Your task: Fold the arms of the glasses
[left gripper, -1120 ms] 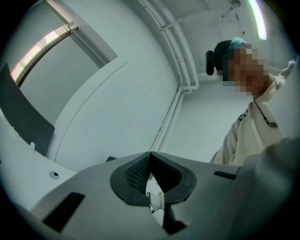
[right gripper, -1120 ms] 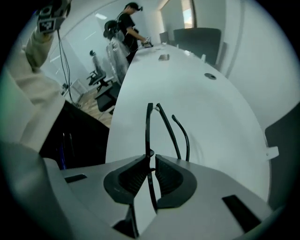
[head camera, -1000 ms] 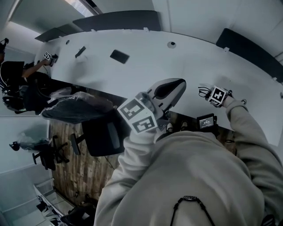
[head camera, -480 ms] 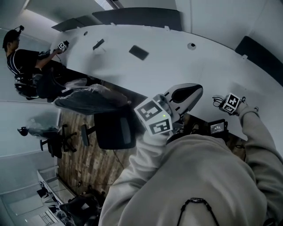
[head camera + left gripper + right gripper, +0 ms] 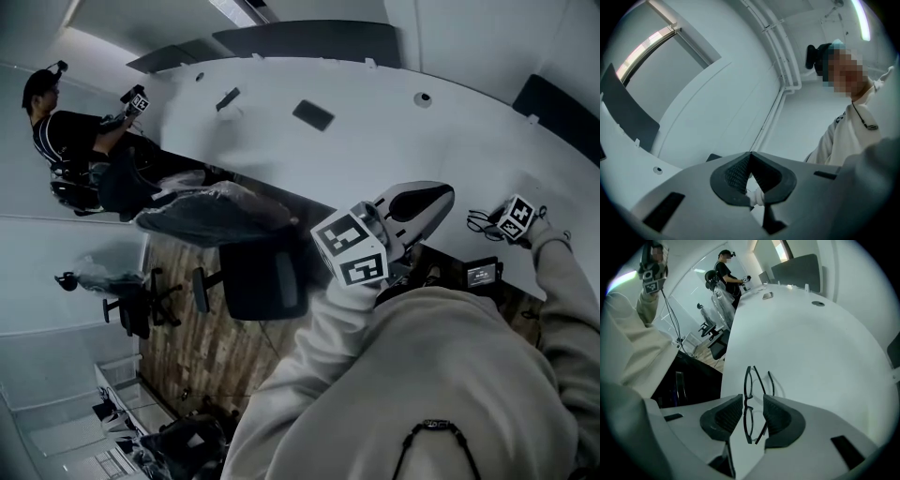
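in the head view, only thin dark loops of the glasses (image 5: 480, 222) beside the right gripper (image 5: 506, 225), too small to tell arms folded or open, with the jaws hidden under its marker cube (image 5: 518, 216). in the right gripper view, a middle stretch of the arms hidden behind the right pad (image 5: 780, 420), and cannot tell any touch between frame and pads. far across the table (image 5: 394, 150), a dark flat thing (image 5: 312, 115) and a smaller one (image 5: 227, 98), both too small to name.
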`<state>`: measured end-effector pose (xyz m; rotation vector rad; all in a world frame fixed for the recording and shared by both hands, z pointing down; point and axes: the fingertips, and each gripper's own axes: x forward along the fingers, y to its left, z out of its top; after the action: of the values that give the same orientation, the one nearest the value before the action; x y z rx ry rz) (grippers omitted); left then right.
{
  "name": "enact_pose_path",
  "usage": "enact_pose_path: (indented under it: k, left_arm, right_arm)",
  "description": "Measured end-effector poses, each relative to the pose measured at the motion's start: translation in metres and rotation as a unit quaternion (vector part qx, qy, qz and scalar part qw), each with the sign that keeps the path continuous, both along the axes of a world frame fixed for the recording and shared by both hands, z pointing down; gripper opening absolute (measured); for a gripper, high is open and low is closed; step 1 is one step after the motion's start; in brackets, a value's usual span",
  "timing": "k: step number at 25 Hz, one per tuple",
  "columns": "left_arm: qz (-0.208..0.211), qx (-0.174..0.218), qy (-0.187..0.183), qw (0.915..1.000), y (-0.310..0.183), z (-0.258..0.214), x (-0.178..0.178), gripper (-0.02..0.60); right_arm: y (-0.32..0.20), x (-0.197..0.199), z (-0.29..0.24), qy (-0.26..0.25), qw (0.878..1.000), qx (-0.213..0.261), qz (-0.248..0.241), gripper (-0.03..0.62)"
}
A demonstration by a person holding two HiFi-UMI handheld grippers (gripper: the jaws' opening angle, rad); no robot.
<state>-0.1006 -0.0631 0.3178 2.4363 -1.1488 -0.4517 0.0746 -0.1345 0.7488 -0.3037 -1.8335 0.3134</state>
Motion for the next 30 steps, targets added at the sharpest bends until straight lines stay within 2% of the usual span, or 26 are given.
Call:
enact_pose_path:
  k: [4,8,14,17,24,30]
  left_arm:
    - [0.011,0.004,0.005,0.9999,-0.001,-0.002,0.006,0.005]
    - [0.029,0.015,0.006,0.9994,-0.002,-0.010,0.013,0.005]
    - [0.056,0.023,0.006,0.9982,-0.009,-0.016,0.032,0.005]
    - [0.072,0.029,0.008,0.9969,-0.020,-0.018,0.045,0.005]
    - [0.115,0.030,0.014,0.9928,-0.025,-0.012,0.074,0.005]
    - [0.142,0.032,0.011,0.9893,-0.028,-0.014,0.090,0.005]
  right_arm:
    - [-0.016,-0.002,-0.027,-0.045,0.998,0.015,0.051,0.117]
    - [-0.020,-0.011,-0.074,-0.118,0.986,-0.003,0.116,0.115]
    - [-0.006,-0.021,-0.153,-0.237,0.958,-0.020,0.159,0.051]
    - [-0.005,-0.021,-0.191,-0.287,0.940,-0.010,0.183,0.034]
    - [0.017,-0.011,-0.242,-0.350,0.912,0.011,0.214,0.023]
    - [0.020,-0.006,-0.287,-0.401,0.883,0.020,0.243,0.023]
